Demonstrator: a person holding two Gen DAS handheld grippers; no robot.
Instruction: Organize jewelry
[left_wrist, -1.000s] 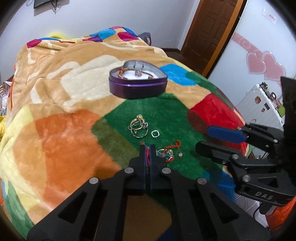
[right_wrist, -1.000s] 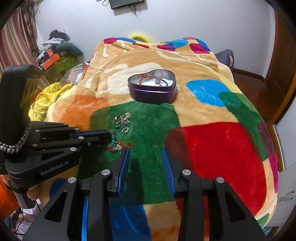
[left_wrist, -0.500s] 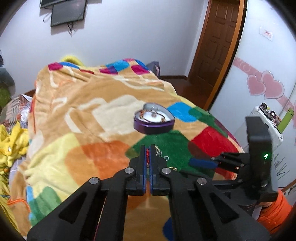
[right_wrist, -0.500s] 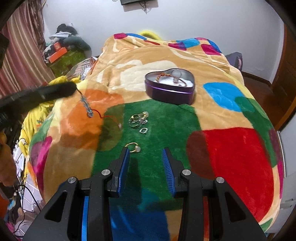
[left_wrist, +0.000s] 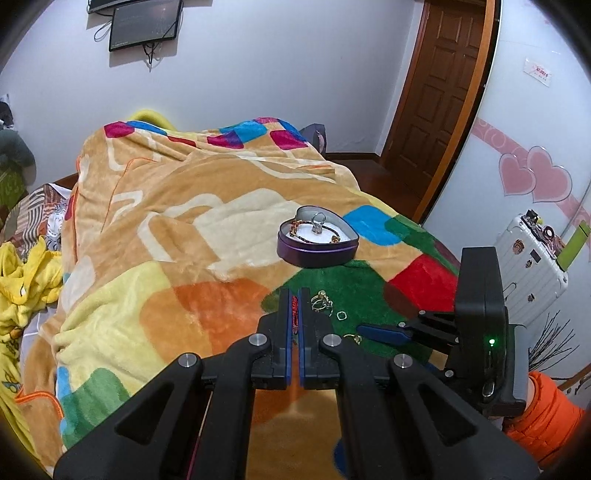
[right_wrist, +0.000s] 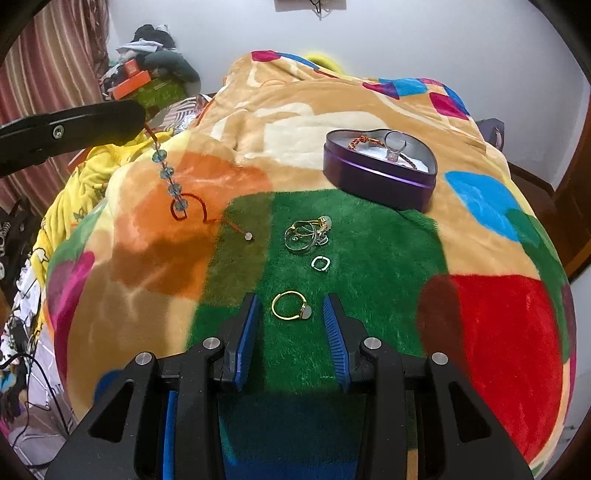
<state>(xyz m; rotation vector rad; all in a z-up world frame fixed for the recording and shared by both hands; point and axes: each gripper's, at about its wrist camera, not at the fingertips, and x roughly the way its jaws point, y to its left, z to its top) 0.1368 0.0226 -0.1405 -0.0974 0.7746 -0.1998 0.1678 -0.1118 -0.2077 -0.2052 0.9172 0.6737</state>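
Note:
My left gripper (left_wrist: 294, 306) is shut on a red cord bracelet (left_wrist: 294, 312) with pale blue beads; in the right wrist view it (right_wrist: 173, 186) hangs from the left gripper's fingers (right_wrist: 74, 127) above the blanket. My right gripper (right_wrist: 291, 317) is open, its fingers on either side of a gold ring (right_wrist: 290, 305) with a pale stone. A pile of rings (right_wrist: 307, 234) and a small square ring (right_wrist: 320, 263) lie on the green patch. The purple heart-shaped tin (right_wrist: 380, 168) beyond holds a braided bracelet and a ring.
Everything rests on a bed with a patchwork fleece blanket (left_wrist: 177, 236). A white suitcase (left_wrist: 532, 266) stands at the right, a wooden door (left_wrist: 439, 92) behind. Yellow cloth (left_wrist: 26, 280) and clutter lie left of the bed.
The left gripper lifted the red beaded bracelet off the green patch and drew back and up. The right gripper moved forward so its fingers stand around the gold ring.

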